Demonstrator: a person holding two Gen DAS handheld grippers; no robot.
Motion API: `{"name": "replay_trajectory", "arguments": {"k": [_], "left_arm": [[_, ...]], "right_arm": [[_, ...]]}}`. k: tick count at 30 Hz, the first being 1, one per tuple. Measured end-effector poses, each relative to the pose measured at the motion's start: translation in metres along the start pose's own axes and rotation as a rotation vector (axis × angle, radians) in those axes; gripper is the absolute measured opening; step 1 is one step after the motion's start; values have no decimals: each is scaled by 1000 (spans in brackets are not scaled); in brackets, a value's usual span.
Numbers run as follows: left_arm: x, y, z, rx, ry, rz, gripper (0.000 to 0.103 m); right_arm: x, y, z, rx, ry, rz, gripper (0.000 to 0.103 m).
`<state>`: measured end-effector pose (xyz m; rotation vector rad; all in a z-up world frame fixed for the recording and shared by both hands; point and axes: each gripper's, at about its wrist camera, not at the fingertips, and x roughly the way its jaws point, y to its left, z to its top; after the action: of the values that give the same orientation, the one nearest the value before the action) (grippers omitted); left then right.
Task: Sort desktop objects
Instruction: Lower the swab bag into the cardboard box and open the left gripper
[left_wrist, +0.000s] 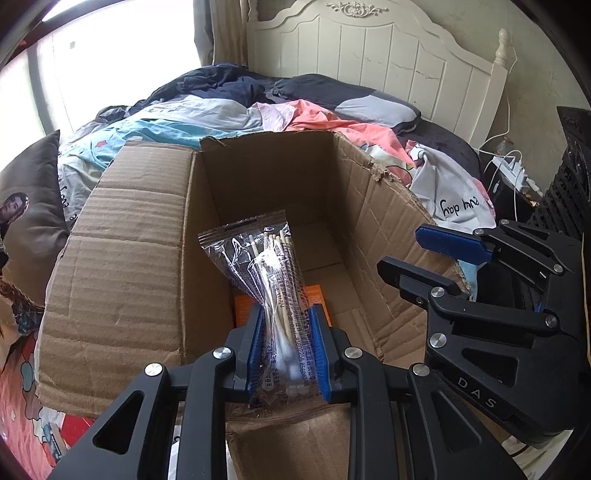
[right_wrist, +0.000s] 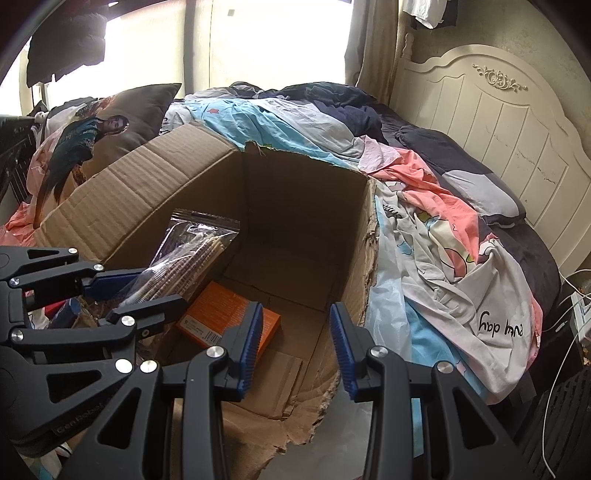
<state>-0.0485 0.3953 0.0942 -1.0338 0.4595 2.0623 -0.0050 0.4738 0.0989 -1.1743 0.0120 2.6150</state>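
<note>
The left gripper (left_wrist: 286, 347), black-armed with ribbed blue pads, is clamped on a clear crinkly plastic bag of wooden-stemmed cotton swabs (left_wrist: 271, 288); the pads press the bag's lower half from both sides, and its printed upper end sticks up and forward, tilted over the open mouth of a large brown corrugated cardboard box (left_wrist: 122, 280). The right gripper (right_wrist: 297, 339) holds nothing: its two blue pads stand apart with bare space between them, poised above the near right part of the same box, close beside the left gripper. From the right wrist view the bag (right_wrist: 184, 258) hangs over the box's left side, above the floor of the box and not touching it. On that floor lies a flat orange rectangular carton (right_wrist: 229, 321) with a white label at one end, near the front left corner and partly behind the right gripper's left finger. The box has a torn, ragged right wall and a wide flap folded out to the left. It sits on a bed covered with rumpled bedding in pink, pale blue, grey and navy (right_wrist: 436, 236), with a cream panelled headboard (right_wrist: 509, 122) beyond.
</note>
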Motion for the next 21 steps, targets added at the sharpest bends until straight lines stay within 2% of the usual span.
{"name": "replay_trajectory", "arguments": {"k": [1,3,9,14,16,18,21], "left_arm": [[-1,1,0,-2,-2,3,29],[-3,2,0,-8,-8,14,40],[-12,5,0,-14,-35,15,51],[-17,4,-1,-6,-44,23,56],[-19,4,-1,-6,-50,36,60],[-20,5,-2,-6,-56,58,70],[-23,6,-4,-6,-57,48,76]], "right_arm": [[0,1,0,-2,0,-1,35],[-1,1,-1,-5,1,2,35],[-2,-1,-1,5,1,1,35],[-4,-1,-2,7,1,2,35],[-5,-1,-2,6,0,-2,35],[-5,-1,-3,5,-1,-6,35],[-6,-3,-3,19,-5,3,35]]}}
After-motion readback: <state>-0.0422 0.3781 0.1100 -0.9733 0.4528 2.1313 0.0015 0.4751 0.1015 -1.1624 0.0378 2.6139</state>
